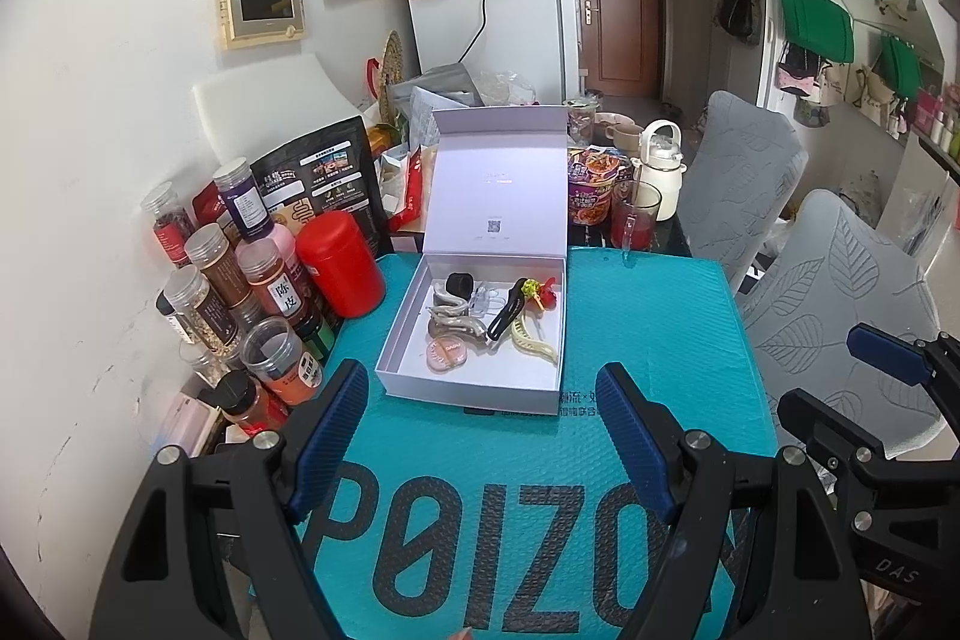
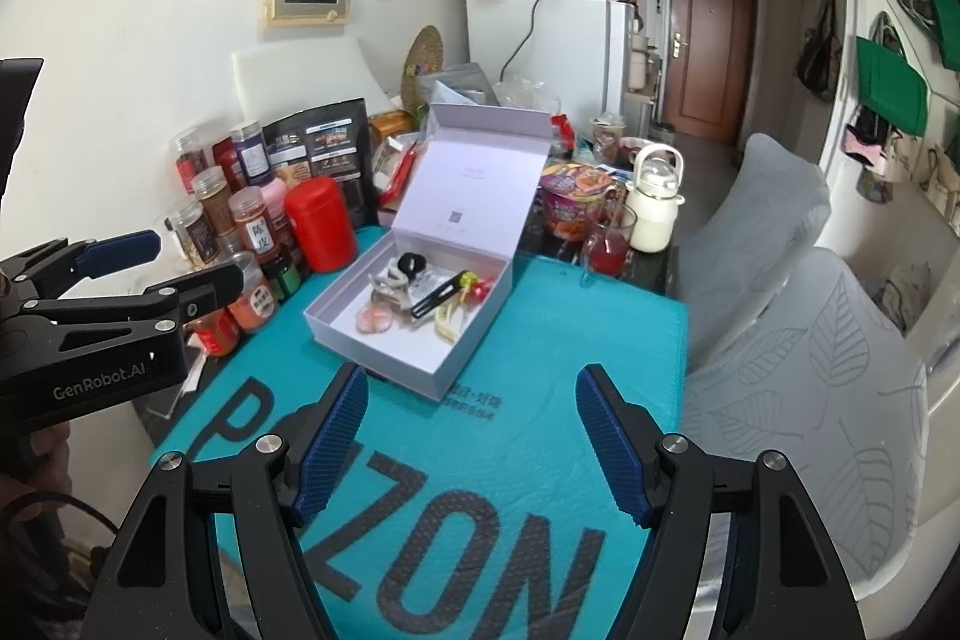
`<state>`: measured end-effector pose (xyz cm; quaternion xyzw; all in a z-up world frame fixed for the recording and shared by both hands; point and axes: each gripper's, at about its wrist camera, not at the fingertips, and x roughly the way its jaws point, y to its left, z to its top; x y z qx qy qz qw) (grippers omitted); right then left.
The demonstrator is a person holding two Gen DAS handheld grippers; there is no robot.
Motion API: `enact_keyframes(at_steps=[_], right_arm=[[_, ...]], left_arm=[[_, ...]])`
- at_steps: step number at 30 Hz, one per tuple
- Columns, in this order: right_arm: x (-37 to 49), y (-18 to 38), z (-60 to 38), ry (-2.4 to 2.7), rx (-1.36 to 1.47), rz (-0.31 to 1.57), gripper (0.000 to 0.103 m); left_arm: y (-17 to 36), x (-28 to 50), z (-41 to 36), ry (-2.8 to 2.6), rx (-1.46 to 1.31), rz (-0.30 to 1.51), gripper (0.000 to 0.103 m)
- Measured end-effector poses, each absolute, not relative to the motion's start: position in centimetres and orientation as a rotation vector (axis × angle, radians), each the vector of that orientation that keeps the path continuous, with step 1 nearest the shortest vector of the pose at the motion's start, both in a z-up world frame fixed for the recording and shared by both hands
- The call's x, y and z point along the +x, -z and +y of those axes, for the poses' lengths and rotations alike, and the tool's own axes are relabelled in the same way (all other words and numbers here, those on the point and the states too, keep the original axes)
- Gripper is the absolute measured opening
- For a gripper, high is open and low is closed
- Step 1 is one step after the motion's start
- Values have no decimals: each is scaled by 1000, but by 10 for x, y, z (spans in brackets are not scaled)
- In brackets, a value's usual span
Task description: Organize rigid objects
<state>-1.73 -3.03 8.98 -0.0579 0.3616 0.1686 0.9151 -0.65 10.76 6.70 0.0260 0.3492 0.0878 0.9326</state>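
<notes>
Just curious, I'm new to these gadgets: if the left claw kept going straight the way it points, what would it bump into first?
Probably the teal mailer on the table, then the white box just beyond. Depth is hard to judge.

The left wrist camera looks down at a slant along its own jaws from the near edge of the surface, facing the open white box [image 1: 474,334] on the teal mailer [image 1: 540,460] almost square-on, with the right gripper [image 1: 864,388] at its right edge. The right wrist camera sits further right at much the same nearness, seeing the box [image 2: 414,322] skewed and the left gripper [image 2: 138,274] at its left. Both share the box, the mailer, the jars [image 1: 252,304] along the surface's left edge and the far door.
</notes>
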Motion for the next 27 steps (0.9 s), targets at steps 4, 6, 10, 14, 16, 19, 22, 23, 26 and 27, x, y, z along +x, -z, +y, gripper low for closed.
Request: enact_keyframes(at_steps=[4,6,10,14,16,19,22,23,26,27], right_arm=[[-19,-89,-29,-349,-122,745,73],[-18,-88,-28,-350,-123,747,73],[-19,-88,-29,-346,-125,748,73],[-17,-87,-29,-342,-128,752,73],[-17,-87,-29,-342,-128,753,73],[-17,-86,-30,-338,-127,756,73],[-16,-84,-30,-336,-128,763,73],[-15,-83,-30,-335,-128,766,73],[-14,-80,-29,-334,-129,776,73],[-13,-79,-29,-334,-129,780,73]], left_arm=[[-67,-8,107,-181,56,715,78],[-67,-8,107,-181,55,716,78],[-67,-8,107,-182,59,716,78],[-66,-8,105,-187,82,716,78],[-65,-7,104,-180,85,717,78],[-64,-6,103,-173,87,722,78],[-62,-5,102,-172,95,727,78],[-61,-4,103,-171,96,731,78],[-58,-2,104,-162,91,741,78],[-57,-1,105,-157,89,744,78]])
